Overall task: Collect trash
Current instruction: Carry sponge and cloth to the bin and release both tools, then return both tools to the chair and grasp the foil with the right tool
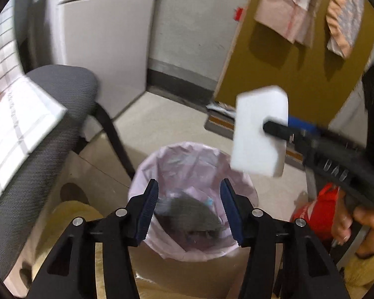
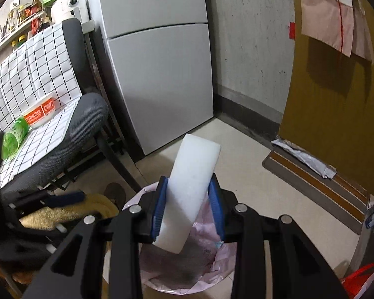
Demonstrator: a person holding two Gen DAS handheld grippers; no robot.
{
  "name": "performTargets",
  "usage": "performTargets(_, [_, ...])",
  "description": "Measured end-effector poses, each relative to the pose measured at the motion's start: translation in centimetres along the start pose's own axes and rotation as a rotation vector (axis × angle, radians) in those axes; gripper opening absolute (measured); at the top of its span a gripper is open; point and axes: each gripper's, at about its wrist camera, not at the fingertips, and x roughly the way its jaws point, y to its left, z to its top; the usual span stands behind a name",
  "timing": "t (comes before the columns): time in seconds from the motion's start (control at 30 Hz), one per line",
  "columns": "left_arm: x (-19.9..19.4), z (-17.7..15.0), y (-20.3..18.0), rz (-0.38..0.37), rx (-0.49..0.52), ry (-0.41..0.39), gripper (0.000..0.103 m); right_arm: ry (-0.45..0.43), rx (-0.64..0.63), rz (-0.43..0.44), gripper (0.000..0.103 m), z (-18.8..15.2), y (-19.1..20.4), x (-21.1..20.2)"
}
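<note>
A round bin lined with a pink bag (image 1: 162, 159) stands on the floor; a grey object (image 1: 192, 214) lies inside it. My left gripper (image 1: 189, 211) is open and empty right above the bin. My right gripper (image 2: 188, 204) is shut on a white foam block (image 2: 192, 189) and holds it tilted over the bin (image 2: 227, 256). In the left wrist view the block (image 1: 256, 127) hangs above the bin's right rim, held by the right gripper (image 1: 274, 127). A green bottle (image 2: 13, 138) and an orange-and-white bowl (image 2: 40, 111) lie on the chair's checked cloth (image 2: 37, 74).
A grey chair (image 2: 69, 134) stands left of the bin, a grey cabinet (image 2: 162, 74) behind it. A brown door (image 2: 336, 99) with a striped mat (image 2: 316, 186) and a silver wrapper (image 2: 304, 159) is at right. A red bag (image 1: 321, 211) sits by the bin. A yellow towel (image 2: 74, 209) lies at left.
</note>
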Motion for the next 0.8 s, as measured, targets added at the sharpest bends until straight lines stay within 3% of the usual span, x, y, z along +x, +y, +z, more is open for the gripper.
performTargets(0.07, [-1.5,0.0,1.0,0.029,-0.04,-0.039,0.053,0.008,-0.007,0.0,0.035,-0.3,0.3,0.4])
performTargets(0.23, [-4.1,0.1,2.6,0.072,-0.104,-0.102,0.053,0.007,-0.02,-0.015,0.058,-0.4,1.3,0.5])
performTargets(0.5, [-7.2,-1.0,3.7,0.167,-0.129,-0.154,0.053,-0.035,-0.045,-0.003,0.058,0.7,3.2,-0.9])
performTargets(0.67, [-8.8,-2.9,5.4,0.256,-0.166,-0.149,0.053,-0.03,-0.081,0.103,0.058,0.8,5.5,-0.7])
performTargets(0.8, [-10.0,-4.5,7.2,0.297,-0.224,-0.141,0.053,0.019,-0.149,0.139,0.057,0.3,8.2,0.0])
